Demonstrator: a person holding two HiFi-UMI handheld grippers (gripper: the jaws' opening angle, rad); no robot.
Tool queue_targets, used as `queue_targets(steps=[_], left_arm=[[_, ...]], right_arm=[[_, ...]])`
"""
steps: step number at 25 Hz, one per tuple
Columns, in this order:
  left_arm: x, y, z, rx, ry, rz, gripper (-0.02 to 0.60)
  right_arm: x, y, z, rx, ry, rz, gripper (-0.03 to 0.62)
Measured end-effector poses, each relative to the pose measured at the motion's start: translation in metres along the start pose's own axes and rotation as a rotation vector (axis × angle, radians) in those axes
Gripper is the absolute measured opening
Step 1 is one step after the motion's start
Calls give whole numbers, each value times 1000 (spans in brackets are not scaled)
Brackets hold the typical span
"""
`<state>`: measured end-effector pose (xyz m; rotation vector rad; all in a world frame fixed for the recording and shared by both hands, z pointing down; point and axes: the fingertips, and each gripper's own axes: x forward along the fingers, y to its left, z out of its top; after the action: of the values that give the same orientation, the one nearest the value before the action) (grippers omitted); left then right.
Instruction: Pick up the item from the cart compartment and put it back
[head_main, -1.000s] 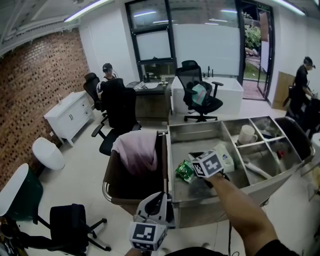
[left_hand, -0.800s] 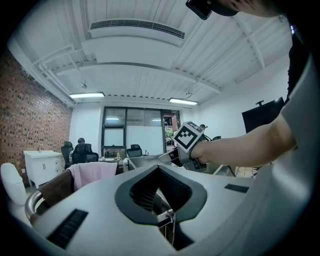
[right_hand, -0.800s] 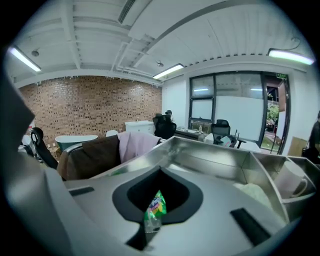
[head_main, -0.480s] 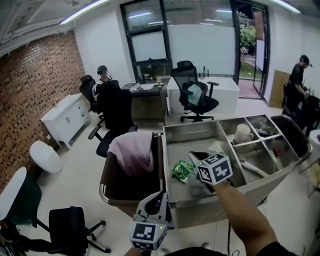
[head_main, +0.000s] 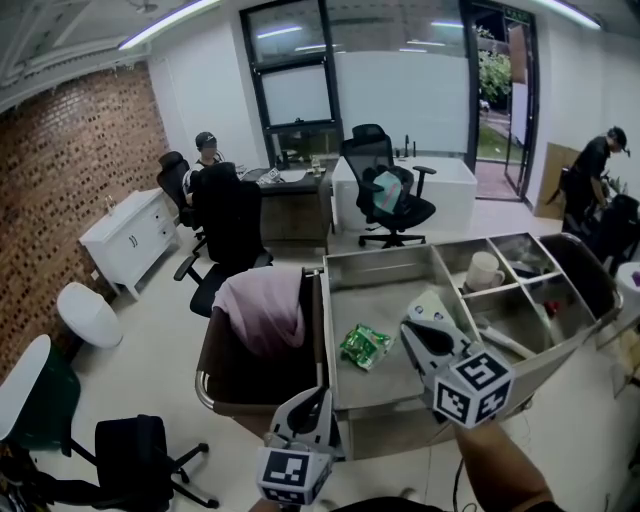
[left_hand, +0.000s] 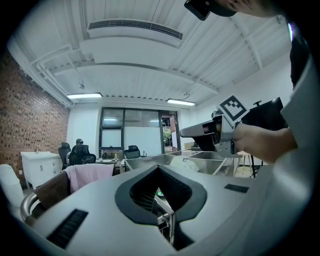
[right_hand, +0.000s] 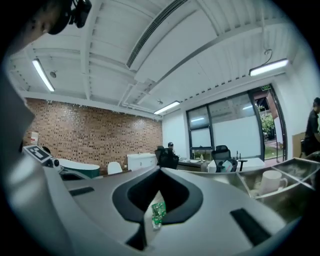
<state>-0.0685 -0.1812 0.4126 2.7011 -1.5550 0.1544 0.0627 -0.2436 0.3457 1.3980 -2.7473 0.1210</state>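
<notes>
The steel cart (head_main: 385, 268) holds a green packet (head_main: 365, 345) in its large compartment, a mug (head_main: 487, 270) in another.

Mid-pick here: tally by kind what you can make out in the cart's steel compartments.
green packet: 1
white pack: 1
white mug: 1
Total: 3. Smaller things in the right compartments are too unclear to count.

No text, label, brand, number legible; print on green packet (head_main: 365, 345) too small.
</notes>
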Motion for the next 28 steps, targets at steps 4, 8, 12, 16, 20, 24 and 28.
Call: queue_targets(steps=[4,8,12,16,20,24,28], left_arm=[[1,0,-3,6,2,-3,0],[-1,-3,1,-3,8,-4,0],[0,-5,2,1,8,-5,0],[0,-7,2,0,9,-7,0],[0,-10,3,1,4,-13,0],[0,-10,-1,6,2,-13,0],[0,-12,-4,0,13,-21,0]], right_arm=[[-31,6,0,35,-43,-2,3],[-57,11,-13,69,-44,-7,3],[-71,12,-30,83,-20,-24,3],[-78,13,-39,82,-8,-38,3],[-82,12,-47,90,-12,-48,3],[-81,9,-63,91,15,-51,3],[-77,7,-69,101,36,-46,3]])
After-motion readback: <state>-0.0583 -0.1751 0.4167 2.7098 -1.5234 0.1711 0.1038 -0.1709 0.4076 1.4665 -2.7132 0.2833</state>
